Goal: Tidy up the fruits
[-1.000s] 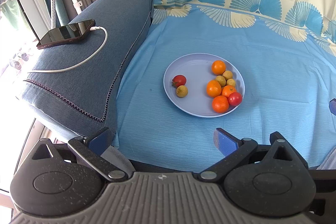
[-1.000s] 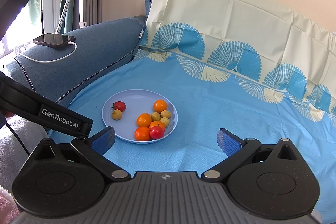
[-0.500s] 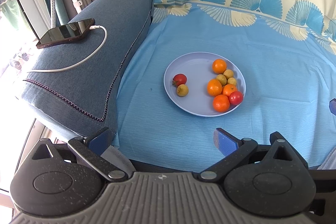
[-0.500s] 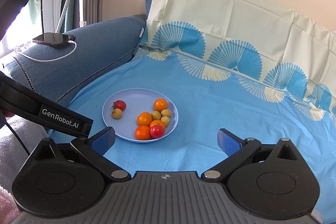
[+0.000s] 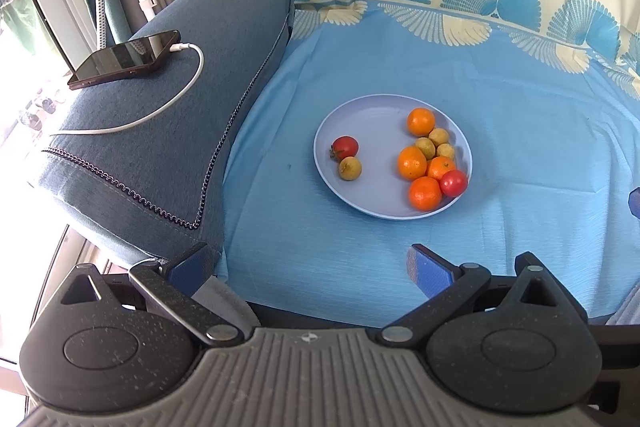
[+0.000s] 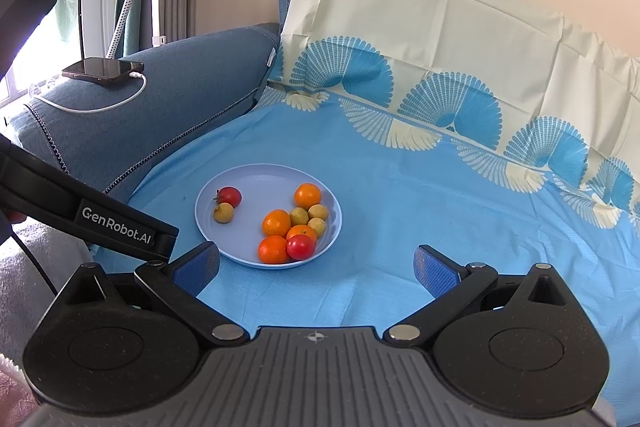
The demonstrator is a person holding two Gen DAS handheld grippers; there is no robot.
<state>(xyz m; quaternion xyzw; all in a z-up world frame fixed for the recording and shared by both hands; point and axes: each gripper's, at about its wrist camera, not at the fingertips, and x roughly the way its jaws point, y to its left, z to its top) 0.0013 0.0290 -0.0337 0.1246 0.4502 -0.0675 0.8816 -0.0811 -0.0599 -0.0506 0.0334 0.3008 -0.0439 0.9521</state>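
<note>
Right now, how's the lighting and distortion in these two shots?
Left wrist view: window blown out at left, plate evenly lit and sharp, fisheye bending the edges. Right wrist view: soft daylight, faint shadow beside the plate, dark corners.

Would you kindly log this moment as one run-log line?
left gripper: open, empty | right gripper: open, empty | fruits: all on plate | phone: charging on armrest

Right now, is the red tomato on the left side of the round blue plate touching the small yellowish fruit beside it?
Cannot tell. In both wrist views the red tomato and small yellowish fruit overlap with no gap showing.
</note>
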